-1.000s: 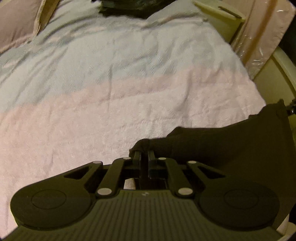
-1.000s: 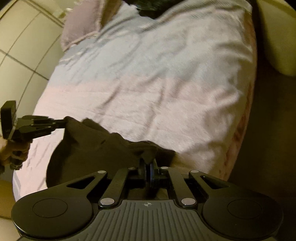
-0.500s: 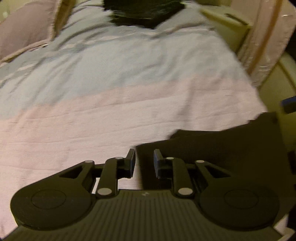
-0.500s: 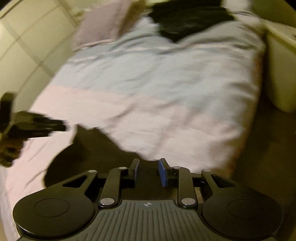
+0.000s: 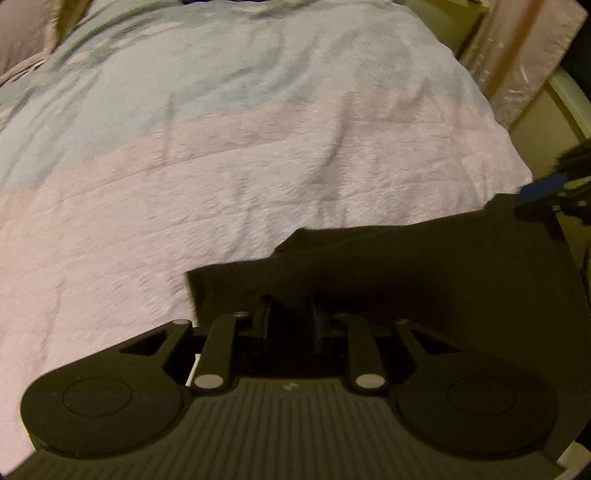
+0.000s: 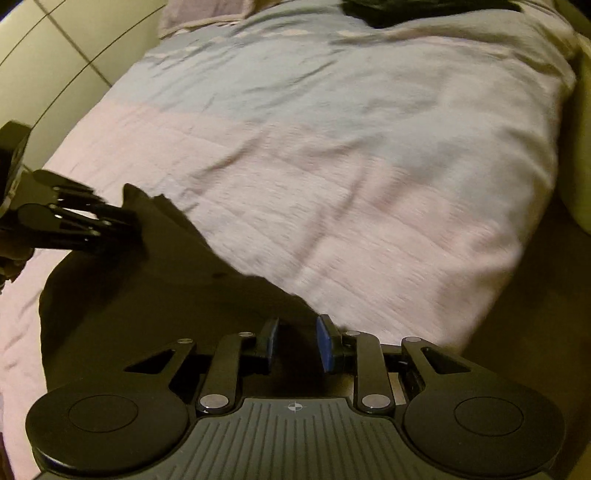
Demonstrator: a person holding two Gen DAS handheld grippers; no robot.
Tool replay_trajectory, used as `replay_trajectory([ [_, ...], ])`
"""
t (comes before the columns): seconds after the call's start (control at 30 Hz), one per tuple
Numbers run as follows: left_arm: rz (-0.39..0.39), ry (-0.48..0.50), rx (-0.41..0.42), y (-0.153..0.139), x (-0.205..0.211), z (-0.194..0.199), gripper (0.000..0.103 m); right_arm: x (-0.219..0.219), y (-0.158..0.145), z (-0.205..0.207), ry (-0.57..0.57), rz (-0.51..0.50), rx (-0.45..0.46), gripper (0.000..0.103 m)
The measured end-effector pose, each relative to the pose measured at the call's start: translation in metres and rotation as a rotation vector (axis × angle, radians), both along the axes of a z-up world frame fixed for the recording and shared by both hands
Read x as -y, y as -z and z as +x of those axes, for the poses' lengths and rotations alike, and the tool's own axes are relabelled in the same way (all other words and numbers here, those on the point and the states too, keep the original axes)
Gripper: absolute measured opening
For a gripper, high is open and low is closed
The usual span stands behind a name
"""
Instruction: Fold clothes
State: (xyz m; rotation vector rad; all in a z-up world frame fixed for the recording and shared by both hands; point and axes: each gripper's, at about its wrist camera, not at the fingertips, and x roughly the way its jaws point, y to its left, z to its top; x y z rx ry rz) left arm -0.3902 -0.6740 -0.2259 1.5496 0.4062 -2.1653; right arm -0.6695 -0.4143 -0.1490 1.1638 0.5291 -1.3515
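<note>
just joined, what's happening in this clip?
A person with a handheld gripper in each hand is folding a dark garment on a bed with a pink and pale blue blanket. The garment lies spread at the near edge of the bed. The left gripper and right gripper are both open over it, fingers apart, gripping nothing. More dark clothing sits at the far end of the bed.

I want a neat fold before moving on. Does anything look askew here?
Yes: the dark garment lies unevenly at the near edge of the bed cover, its far edge stepped rather than straight. Both grippers have open jaws.
</note>
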Motion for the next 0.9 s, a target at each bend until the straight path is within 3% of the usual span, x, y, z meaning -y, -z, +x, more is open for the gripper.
replay_trajectory([
  [0.1,-0.011,-0.048,-0.004,-0.015,-0.006,0.015,0.019,-0.016,-0.020,0.001,0.032,0.000,-0.013,0.026],
  [0.23,0.033,-0.048,-0.017,-0.023,-0.032,0.037,0.019,-0.036,-0.043,0.023,-0.002,-0.061,0.026,0.026],
  [0.33,0.055,-0.044,0.026,-0.007,-0.048,0.044,0.019,-0.037,-0.029,0.046,-0.082,-0.035,0.081,0.026],
  [0.43,0.067,-0.058,0.040,0.007,-0.047,0.050,0.021,-0.031,0.002,0.052,-0.130,0.060,0.099,0.026],
  [0.53,0.079,-0.087,0.038,0.002,-0.038,0.055,0.019,-0.034,0.005,0.042,-0.126,0.085,0.101,0.026],
  [0.63,0.033,-0.098,0.039,-0.014,-0.041,0.062,0.017,-0.040,-0.015,0.045,-0.158,0.100,0.044,0.026],
  [0.8,0.047,-0.113,-0.037,-0.039,-0.076,0.080,0.018,-0.036,-0.045,0.087,-0.386,-0.007,0.092,0.026],
  [0.9,0.050,-0.084,0.039,-0.021,-0.101,0.084,0.018,-0.031,-0.039,0.126,-0.553,-0.016,0.121,0.026],
])
